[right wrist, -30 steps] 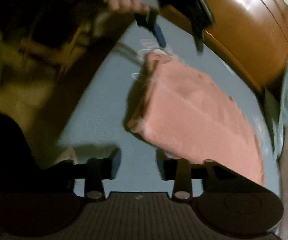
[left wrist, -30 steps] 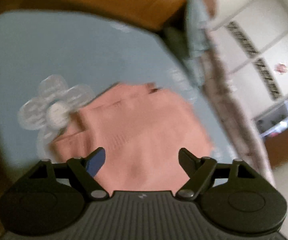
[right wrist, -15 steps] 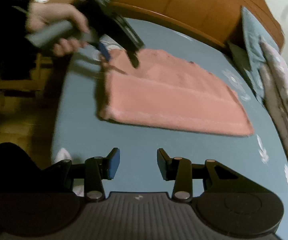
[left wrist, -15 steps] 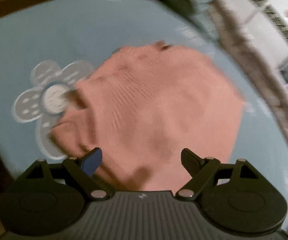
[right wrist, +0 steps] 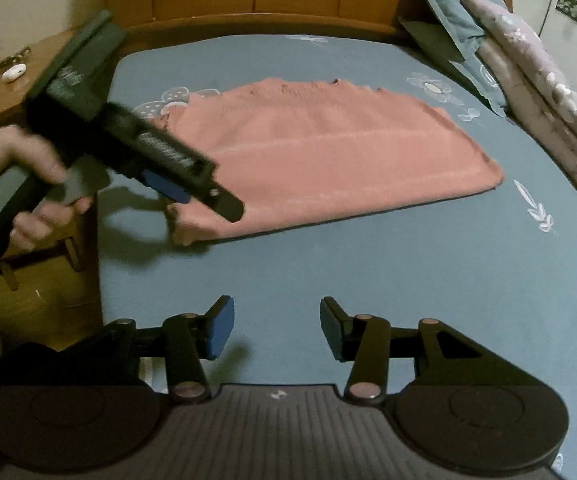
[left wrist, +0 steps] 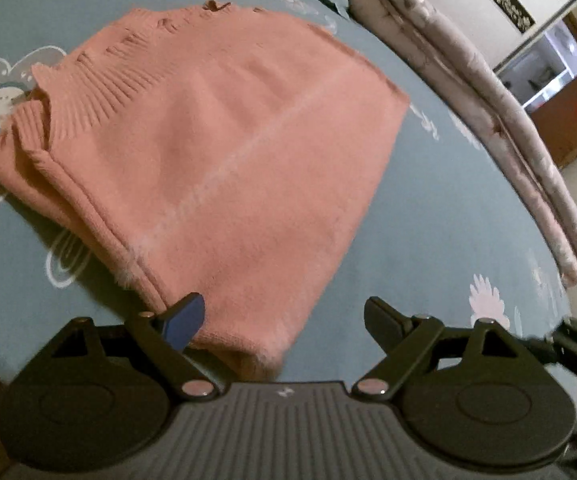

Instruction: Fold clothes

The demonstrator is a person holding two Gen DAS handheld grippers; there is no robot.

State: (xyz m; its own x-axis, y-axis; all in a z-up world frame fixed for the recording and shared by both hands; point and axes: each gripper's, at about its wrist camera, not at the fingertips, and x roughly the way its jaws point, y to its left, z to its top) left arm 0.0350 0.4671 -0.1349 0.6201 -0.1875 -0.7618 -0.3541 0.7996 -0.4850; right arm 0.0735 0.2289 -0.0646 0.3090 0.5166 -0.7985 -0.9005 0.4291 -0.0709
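Blue flower-print bedsheet (right wrist: 368, 272) carries a half-folded pink knit sweater (right wrist: 328, 160) toward twelve o'clock. Left gripper (right wrist: 208, 200) hovers spread at its nine o'clock end; right gripper (right wrist: 276, 328) waits released. Next, likely pinching that end for another fold.

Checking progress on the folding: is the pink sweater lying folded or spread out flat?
Folded. The pink sweater lies on the blue bedsheet as a compact oblong, with doubled layers stacked along its near edge and no sleeves sticking out.

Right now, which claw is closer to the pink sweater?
Left. The left claw sits open at the sweater corner; the right claw hangs open over bare sheet, apart from it.
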